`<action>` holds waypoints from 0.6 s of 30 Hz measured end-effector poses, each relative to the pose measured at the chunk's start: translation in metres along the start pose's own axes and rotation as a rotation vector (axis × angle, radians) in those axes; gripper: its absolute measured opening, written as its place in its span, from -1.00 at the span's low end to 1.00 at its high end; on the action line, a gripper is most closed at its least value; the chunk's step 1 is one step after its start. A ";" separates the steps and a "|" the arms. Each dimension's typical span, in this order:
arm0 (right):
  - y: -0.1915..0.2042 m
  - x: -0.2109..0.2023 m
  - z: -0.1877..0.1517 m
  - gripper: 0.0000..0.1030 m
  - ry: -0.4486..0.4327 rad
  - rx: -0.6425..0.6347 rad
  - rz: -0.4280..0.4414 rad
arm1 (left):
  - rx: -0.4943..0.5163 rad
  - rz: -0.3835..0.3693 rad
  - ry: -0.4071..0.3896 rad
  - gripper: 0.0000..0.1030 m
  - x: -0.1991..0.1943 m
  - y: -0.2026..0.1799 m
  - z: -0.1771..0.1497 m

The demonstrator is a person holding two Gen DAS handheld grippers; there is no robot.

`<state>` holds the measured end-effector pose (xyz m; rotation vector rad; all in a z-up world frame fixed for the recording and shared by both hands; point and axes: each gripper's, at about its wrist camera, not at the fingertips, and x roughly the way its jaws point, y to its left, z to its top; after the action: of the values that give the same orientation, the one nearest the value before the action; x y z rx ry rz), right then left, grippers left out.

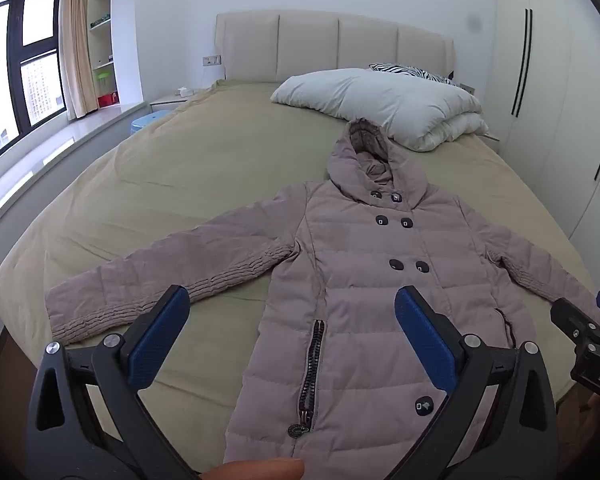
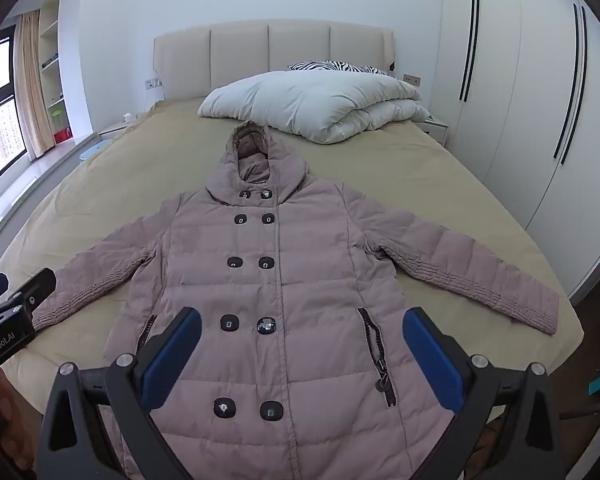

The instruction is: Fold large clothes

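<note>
A mauve hooded puffer coat (image 1: pixel 364 280) lies flat, front up, on the bed (image 1: pixel 180 168), hood toward the headboard, both sleeves spread out. It also shows in the right wrist view (image 2: pixel 284 280). My left gripper (image 1: pixel 292 320) is open and empty above the coat's lower left side, near a zip pocket (image 1: pixel 312 364). My right gripper (image 2: pixel 302 340) is open and empty above the coat's lower front, over the dark buttons (image 2: pixel 266 325). Each gripper shows at the edge of the other's view.
A folded white duvet (image 2: pixel 320 104) and a zebra-print pillow (image 2: pixel 332 67) lie by the headboard (image 2: pixel 272 52). White wardrobes (image 2: pixel 520 100) stand to the right. A window (image 1: pixel 20 72) and sill run along the left. A blue stool (image 1: pixel 150 122) stands beside the bed.
</note>
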<state>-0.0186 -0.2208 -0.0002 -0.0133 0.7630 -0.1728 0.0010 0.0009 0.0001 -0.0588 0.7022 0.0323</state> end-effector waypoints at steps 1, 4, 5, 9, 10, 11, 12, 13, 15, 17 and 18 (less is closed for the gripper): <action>0.000 0.000 0.000 1.00 -0.004 0.001 0.001 | 0.000 0.000 -0.001 1.00 0.000 0.001 0.001; 0.000 0.000 0.000 1.00 -0.006 0.001 -0.001 | 0.014 0.014 -0.010 1.00 -0.001 -0.001 -0.004; 0.000 0.000 0.000 1.00 -0.006 0.001 -0.001 | 0.014 0.015 -0.011 1.00 -0.001 -0.002 -0.004; 0.000 0.000 0.000 1.00 -0.003 0.001 -0.001 | 0.013 0.013 -0.008 1.00 -0.001 -0.001 -0.005; 0.000 0.000 0.000 1.00 -0.003 0.001 0.000 | 0.011 0.012 -0.007 1.00 0.000 0.003 -0.008; 0.000 0.000 0.000 1.00 -0.004 0.002 0.000 | 0.011 0.012 -0.007 1.00 0.000 0.003 -0.009; 0.000 0.000 0.000 1.00 -0.003 0.002 -0.001 | 0.012 0.012 -0.007 1.00 0.000 0.003 -0.010; 0.000 0.000 -0.001 1.00 -0.003 0.002 0.000 | 0.012 0.013 -0.007 1.00 -0.001 0.004 -0.010; 0.000 0.001 0.000 1.00 0.000 0.003 0.000 | 0.011 0.015 -0.003 1.00 0.004 0.001 -0.008; 0.000 0.002 0.000 1.00 0.001 0.003 0.001 | 0.009 0.017 -0.001 1.00 0.006 0.002 -0.008; 0.000 0.002 0.000 1.00 0.001 0.003 0.001 | 0.010 0.019 0.000 1.00 0.006 0.002 -0.008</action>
<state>-0.0178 -0.2211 -0.0016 -0.0100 0.7641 -0.1731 0.0004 0.0023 -0.0106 -0.0429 0.7028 0.0469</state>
